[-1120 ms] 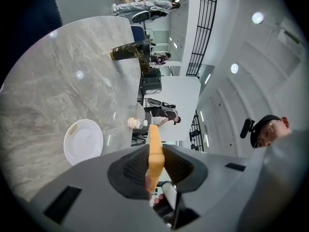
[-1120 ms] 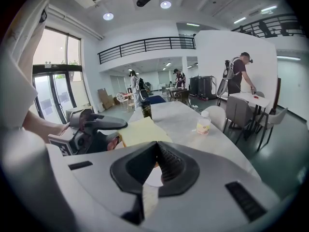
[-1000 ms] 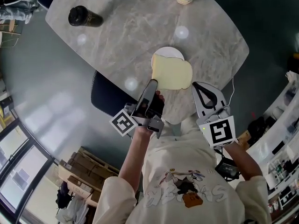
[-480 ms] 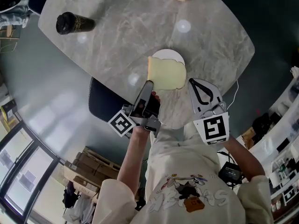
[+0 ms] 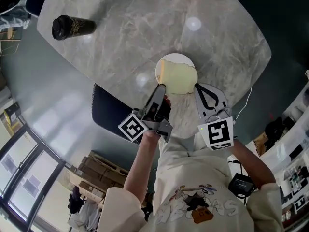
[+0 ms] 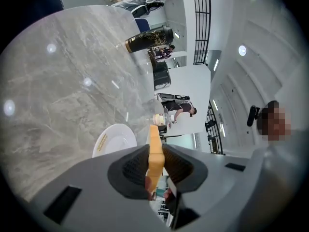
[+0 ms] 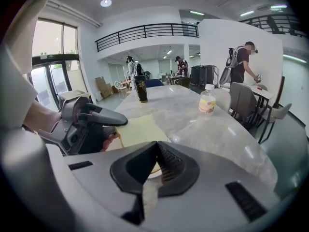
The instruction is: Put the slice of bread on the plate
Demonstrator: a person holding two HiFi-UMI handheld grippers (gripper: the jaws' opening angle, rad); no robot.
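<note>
1. While the left gripper stays out of the plate's way at the lower left, its jaws are clamped on the near-left edge of the slice of bread. The slice reaches out roughly flat beyond the fingertips, toward the upper right of the head view.
2. Directly under the slice sits the white plate on the marble table. Only the plate's upper-left rim shows past the bread.
3. Whether bread and plate already touch cannot be told (the left gripper view shows the slice edge-on, with the plate just left of it).
4. The right gripper has its jaws together on nothing, its tip just beside the slice's lower-right edge.
5. Judging from this, only 1 hand matters: the left should lower the slice, perhaps nudging it toward the upper left to centre it, then let go.
6. A black tumbler stands well apart at the upper left.
</note>
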